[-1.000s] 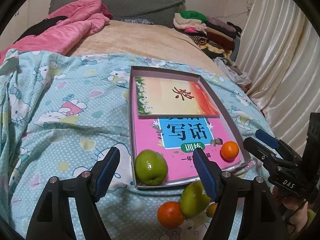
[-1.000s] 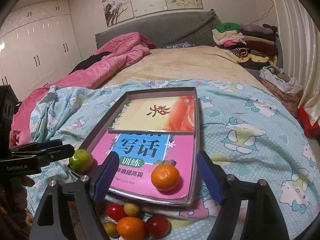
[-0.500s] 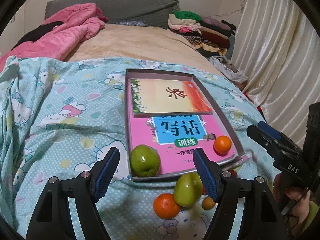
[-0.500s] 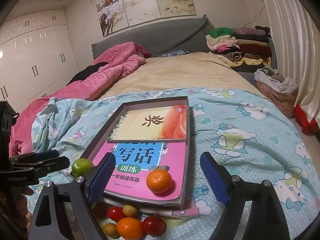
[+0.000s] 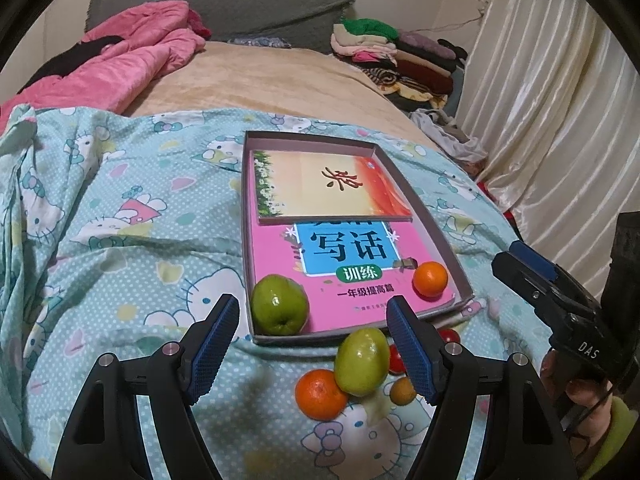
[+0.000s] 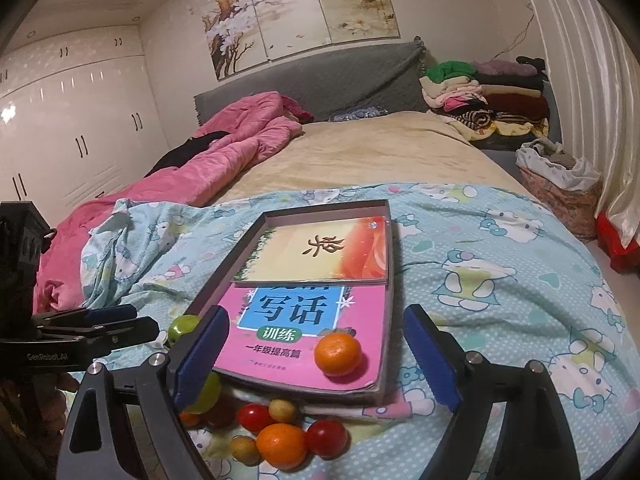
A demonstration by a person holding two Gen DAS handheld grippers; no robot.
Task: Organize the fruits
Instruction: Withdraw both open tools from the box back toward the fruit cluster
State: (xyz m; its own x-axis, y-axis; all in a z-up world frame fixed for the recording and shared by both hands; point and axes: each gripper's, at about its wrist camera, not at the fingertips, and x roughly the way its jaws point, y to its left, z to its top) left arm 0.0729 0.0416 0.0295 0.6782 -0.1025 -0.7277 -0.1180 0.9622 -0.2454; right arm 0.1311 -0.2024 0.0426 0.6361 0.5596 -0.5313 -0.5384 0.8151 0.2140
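Both grippers have drawn back from the shallow box (image 5: 448, 248) since a second ago, and more bedspread (image 5: 120, 264) shows ahead of it. Left gripper (image 5: 312, 344) hangs with its fingers spread wide, gripping nothing; right gripper (image 6: 316, 356) is likewise wide and bare. Inside the box, on the pink workbook (image 5: 348, 276), sit a green apple (image 5: 279, 305) at the near left corner and a tangerine (image 5: 430, 278) at the near right. Loose fruit lies just outside the near wall — a second green apple (image 5: 362, 360), another tangerine (image 5: 321, 394), cherry tomatoes (image 6: 326, 438).
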